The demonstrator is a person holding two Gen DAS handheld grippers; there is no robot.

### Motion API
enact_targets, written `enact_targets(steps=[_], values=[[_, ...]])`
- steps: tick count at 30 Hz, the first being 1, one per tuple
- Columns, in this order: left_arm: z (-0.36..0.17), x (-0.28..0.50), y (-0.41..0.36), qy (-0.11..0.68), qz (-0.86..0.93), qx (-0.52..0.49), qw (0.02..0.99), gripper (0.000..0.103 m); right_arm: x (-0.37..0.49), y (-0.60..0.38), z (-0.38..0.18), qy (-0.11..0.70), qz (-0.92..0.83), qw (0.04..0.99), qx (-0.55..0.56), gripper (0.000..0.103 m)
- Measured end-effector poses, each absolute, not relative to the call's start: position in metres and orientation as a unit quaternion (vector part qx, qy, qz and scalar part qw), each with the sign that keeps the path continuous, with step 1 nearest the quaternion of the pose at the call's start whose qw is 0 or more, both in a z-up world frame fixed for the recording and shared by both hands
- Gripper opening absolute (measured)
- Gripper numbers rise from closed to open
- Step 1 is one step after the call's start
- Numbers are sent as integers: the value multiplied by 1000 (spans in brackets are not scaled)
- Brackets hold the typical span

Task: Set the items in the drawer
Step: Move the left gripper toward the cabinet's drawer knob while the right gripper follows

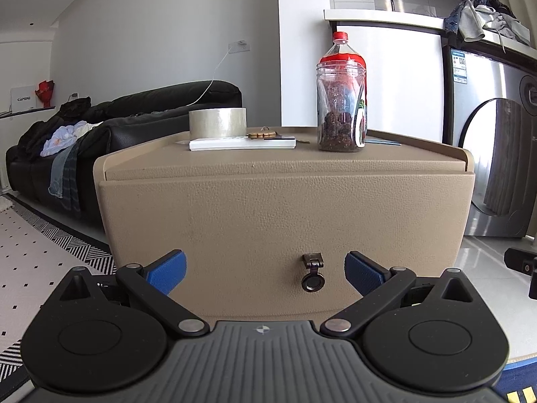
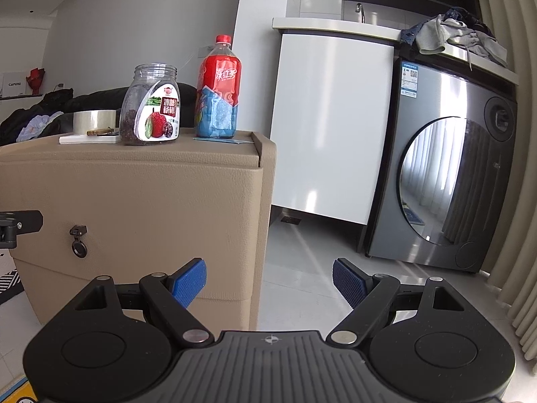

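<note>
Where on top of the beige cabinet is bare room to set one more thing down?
The front strip of the cabinet top, ahead of the white booklet and open jar, is bare. The back is crowded: tape roll, jar, red bottle.

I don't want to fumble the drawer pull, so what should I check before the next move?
1. Drawer front shut, must open first: ok.
2. Ring pull unobstructed: ok.
3. Left tongs open, empty, roughly centred on the pull: ok.
4. Right tongs open, empty, aimed past the cabinet's right edge: ok.
5. Jar, bottle and tape roll upright on top: ok.
6. Room inside the drawer: cannot tell.
</note>
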State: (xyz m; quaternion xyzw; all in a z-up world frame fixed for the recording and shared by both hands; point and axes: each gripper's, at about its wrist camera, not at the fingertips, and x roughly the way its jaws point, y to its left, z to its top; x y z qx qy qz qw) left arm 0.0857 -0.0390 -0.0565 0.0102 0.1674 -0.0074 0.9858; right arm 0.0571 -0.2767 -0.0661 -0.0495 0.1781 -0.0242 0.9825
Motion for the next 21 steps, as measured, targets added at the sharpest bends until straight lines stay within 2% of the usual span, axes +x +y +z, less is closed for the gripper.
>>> enact_targets(steps=[21], values=[[-76, 107, -61, 159, -17, 11, 987, 103, 69, -288, -91, 182, -16, 982, -57, 86]])
